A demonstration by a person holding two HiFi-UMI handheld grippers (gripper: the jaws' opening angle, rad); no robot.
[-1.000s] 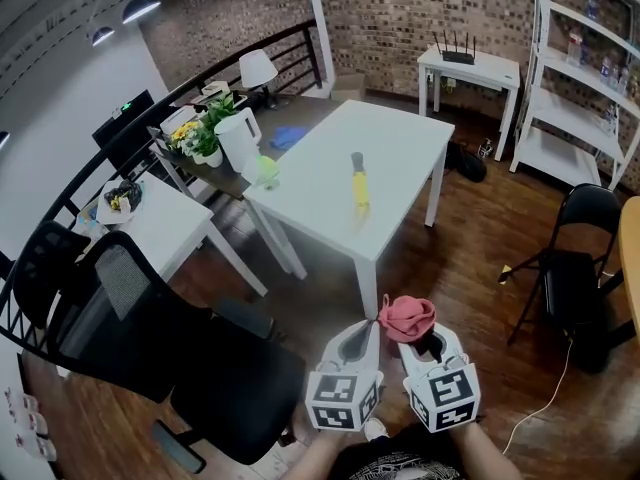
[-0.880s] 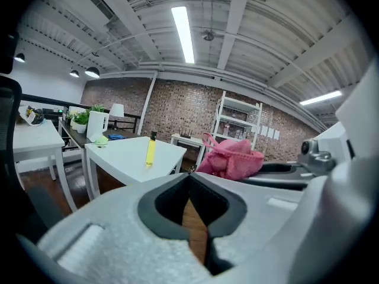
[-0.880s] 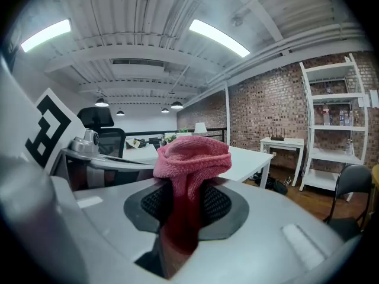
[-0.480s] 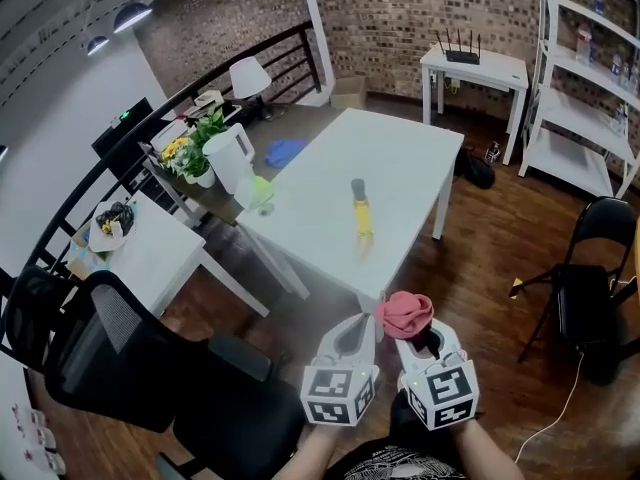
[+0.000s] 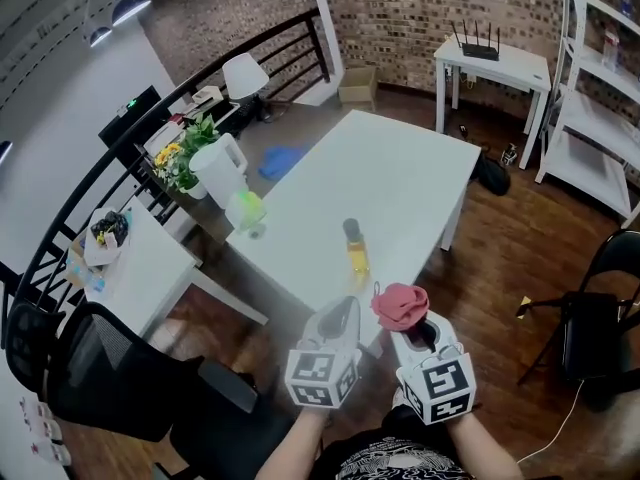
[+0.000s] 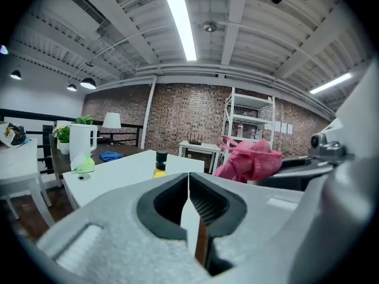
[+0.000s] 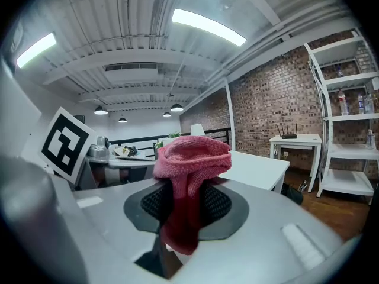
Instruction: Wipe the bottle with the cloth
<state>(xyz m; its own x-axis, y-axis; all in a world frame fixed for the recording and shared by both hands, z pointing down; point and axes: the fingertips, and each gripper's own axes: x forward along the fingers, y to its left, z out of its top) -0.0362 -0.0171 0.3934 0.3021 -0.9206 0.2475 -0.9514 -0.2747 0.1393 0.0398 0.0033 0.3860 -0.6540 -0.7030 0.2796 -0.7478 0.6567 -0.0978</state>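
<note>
Green object (image 5: 247, 210): on the left edge of the white bench (image 5: 400, 178), at about 10 o'clock from the bottle and well apart from it.
Left claw (image 5: 342, 308): closed and empty. In the left gripper view (image 6: 188, 189) its two jaws meet in a thin line with nothing between them.
Left hand pose: held low in front of the body, the marker cube nearest the person. The claw points ahead and only a little downward, toward the near edge of the bench.
Bottle (image 5: 354, 250): yellow body with a dark cap, standing upright on the bench close to its near edge, nothing touching it. Its long axis is vertical.
Bottle from the claws: at 12 o'clock from the left claw and near it. In the left gripper view the bottle (image 6: 160, 164) shows just left of the jaw line. From the right claw it lies at about 11 o'clock, a little further off.
Nearer hand: the left, by my reading, though both are close.
Cloth (image 5: 400, 305): pink, bunched above the right claw's tips and clear of the bench.
Right claw (image 5: 412, 330): clamped on the cloth (image 7: 190, 158), which hangs down between the pads.
Right hand pose: just beside the left, parallel to it, tilted slightly down.
Coming move: probably carry the cloth forward and leftward onto the bottle's upright side.
</note>
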